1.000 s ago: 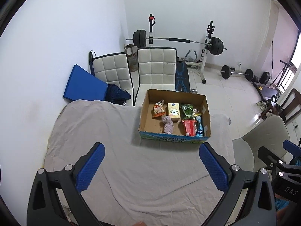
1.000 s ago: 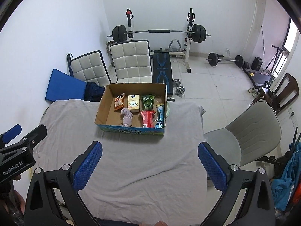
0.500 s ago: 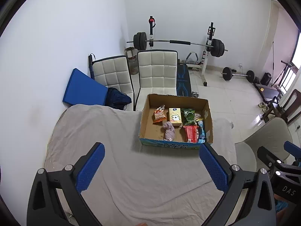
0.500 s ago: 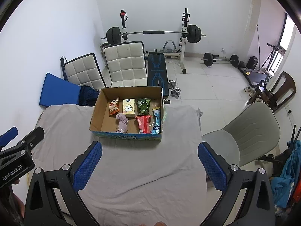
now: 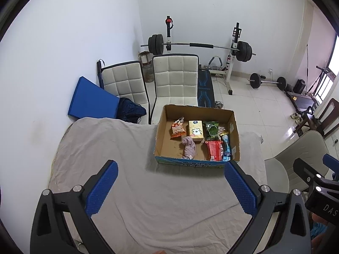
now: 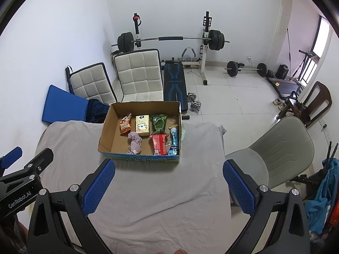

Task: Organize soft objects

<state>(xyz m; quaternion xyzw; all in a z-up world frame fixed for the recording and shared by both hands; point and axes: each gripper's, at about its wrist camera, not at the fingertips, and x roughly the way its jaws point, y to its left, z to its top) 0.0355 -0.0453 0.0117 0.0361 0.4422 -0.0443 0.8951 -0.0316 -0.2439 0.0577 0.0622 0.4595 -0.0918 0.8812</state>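
The left gripper (image 5: 169, 188) hangs above the cloth-covered surface (image 5: 131, 182) with its jaws wide apart and nothing between them. The right gripper (image 6: 168, 183) hangs beside it, jaws equally apart and empty. Both sit well short of the box (image 6: 139, 157) at the far side of the surface.

All the soft things that show lie inside the box. From left to right along the back:
- an orange snack bag (image 6: 125, 123)
- a cream tissue pack (image 6: 142, 125)
- a green pouch (image 6: 159, 123)

In front of these lie a pink cloth (image 6: 134, 142) bunched against the near wall, a red packet (image 6: 160, 144), and a blue tube (image 6: 174, 141) along the right wall. No loose item shows on the cloth outside the box.

This fits two readings: the items are gathered and the job is finished, or they wait in the box to be taken out and sorted. The pictures do not settle which.

If any item is to be handled, some points likely hold:
- Come down from above, clear of the box walls.
- Take one item at a time.
- The cloth is limp, so pinch it at its thickest fold.
- The packets crowd each other on the right, so close the jaws across a narrow side to avoid dragging a neighbour.
- Squeeze the pouches gently; they probably yield and slip.
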